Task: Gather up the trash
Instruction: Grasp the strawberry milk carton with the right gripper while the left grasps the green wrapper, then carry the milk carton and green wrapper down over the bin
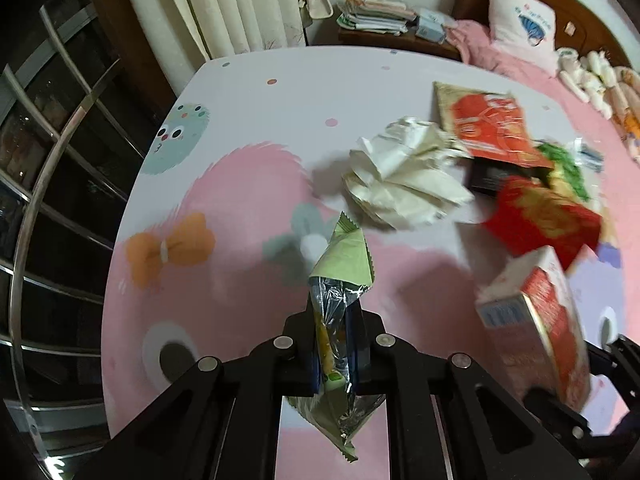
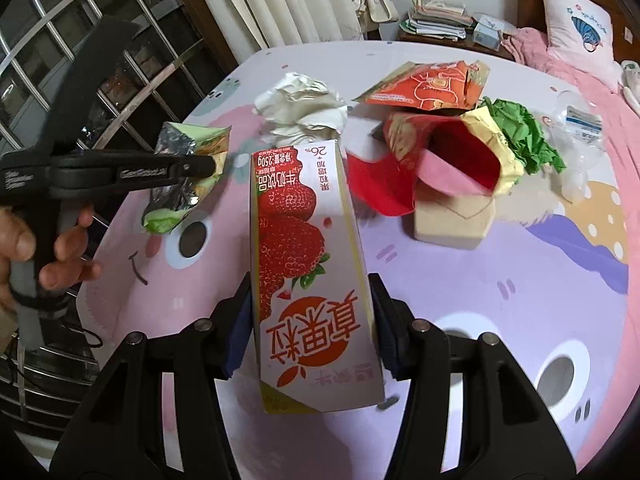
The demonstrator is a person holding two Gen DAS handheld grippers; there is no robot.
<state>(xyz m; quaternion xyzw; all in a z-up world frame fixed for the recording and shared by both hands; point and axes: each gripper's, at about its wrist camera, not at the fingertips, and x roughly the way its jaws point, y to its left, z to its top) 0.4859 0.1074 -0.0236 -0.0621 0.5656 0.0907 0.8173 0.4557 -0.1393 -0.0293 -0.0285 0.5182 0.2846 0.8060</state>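
Left gripper (image 1: 336,350): fingers drawn almost together on a green foil snack wrapper (image 1: 340,280), which stands edge-on between the pads, one end above and one end hanging below. The right wrist view shows the same wrapper clear of the counter (image 1: 248,92).
Right gripper (image 2: 312,332): fingers set wide and pressed against both flanks of a strawberry milk carton (image 2: 304,264), gripped near its lower end and lifted off the surface.
Trash not yet collected: crumpled white tissue (image 2: 304,106), orange pouch (image 2: 432,84), red paper bag (image 2: 448,160), green crumpled paper (image 2: 520,132) and a clear plastic bottle (image 2: 576,148), all in a loose cluster at the far side of the counter.
Bin: not visible in either view.
Risk, wrapper: the foil is slick and limp and is held by a narrow strip only; a quick swing could pull it free in the inspector's judgement.
Risk, carton: held low with most of its length projecting forward; tilting could let it pivot between the pads, and any leftover liquid could spill.
Risk, collision: both loads sit close together over the counter; crossing paths could knock one loose.
Risk, cluster: the tissue lies near both loads and could be brushed off the edge.
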